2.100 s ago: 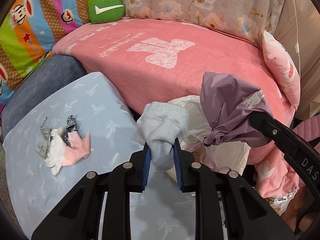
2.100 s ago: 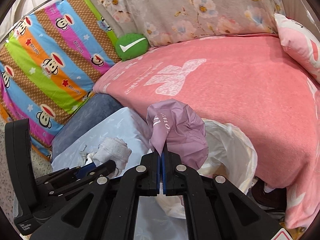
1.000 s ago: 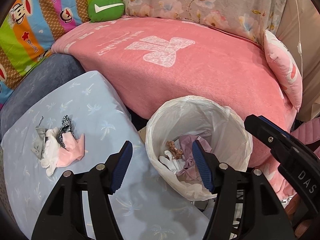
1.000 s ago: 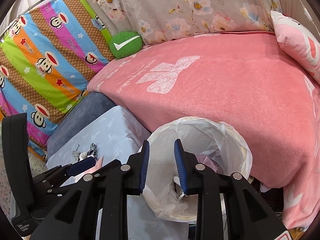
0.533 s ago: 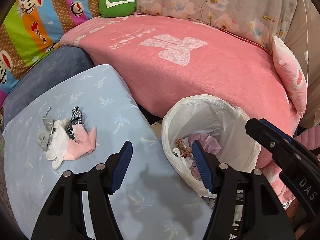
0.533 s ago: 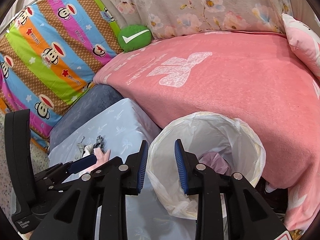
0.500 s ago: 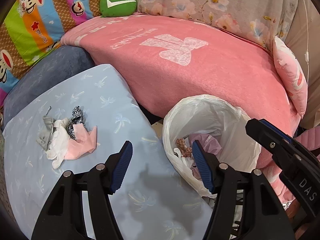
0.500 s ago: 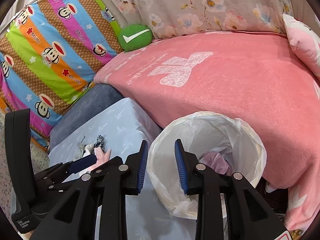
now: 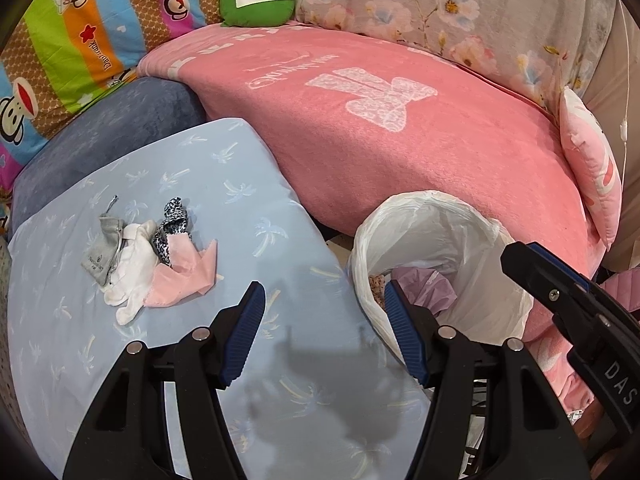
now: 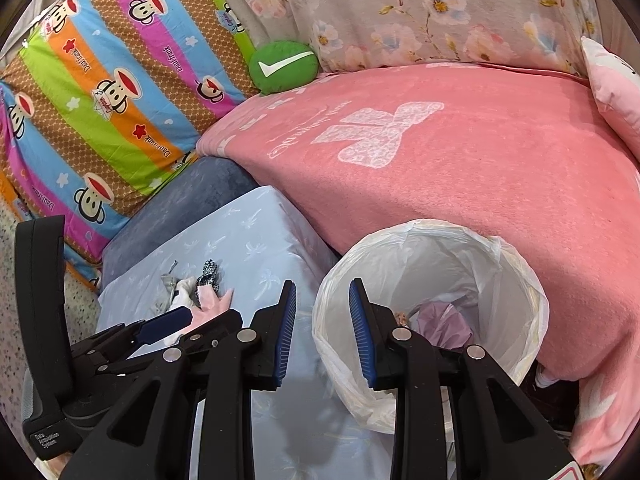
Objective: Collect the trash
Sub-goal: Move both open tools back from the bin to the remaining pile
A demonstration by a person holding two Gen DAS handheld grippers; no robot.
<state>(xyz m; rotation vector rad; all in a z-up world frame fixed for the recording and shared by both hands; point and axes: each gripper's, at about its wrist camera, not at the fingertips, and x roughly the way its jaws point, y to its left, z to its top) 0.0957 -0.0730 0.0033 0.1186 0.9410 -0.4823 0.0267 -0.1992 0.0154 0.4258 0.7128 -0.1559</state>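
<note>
A small heap of trash (image 9: 148, 258) lies on the light blue cushion (image 9: 248, 208): a grey pouch, a white piece, a leopard-print scrap and a pink cloth. It shows too in the right wrist view, heap (image 10: 200, 288). A bin lined with a white bag (image 9: 440, 216) stands right of the cushion, with purple cloth (image 9: 424, 284) inside. My left gripper (image 9: 322, 300) hangs open and empty over the cushion's right edge, right of the heap. My right gripper (image 10: 322, 300) is open and empty by the bin's left rim (image 10: 332, 280).
A pink blanket (image 9: 400, 128) covers the sofa behind the bin. A dark blue cushion (image 9: 100, 136) lies behind the light blue one, under a striped cartoon sheet (image 10: 100, 100). A green round pillow (image 9: 258, 0) and a pink pillow (image 9: 592, 168) sit at the back and right.
Both grippers let go of the grey sock and purple cloth into the bin and opened. Since then both views have slid left, bringing the heap closer to centre.
</note>
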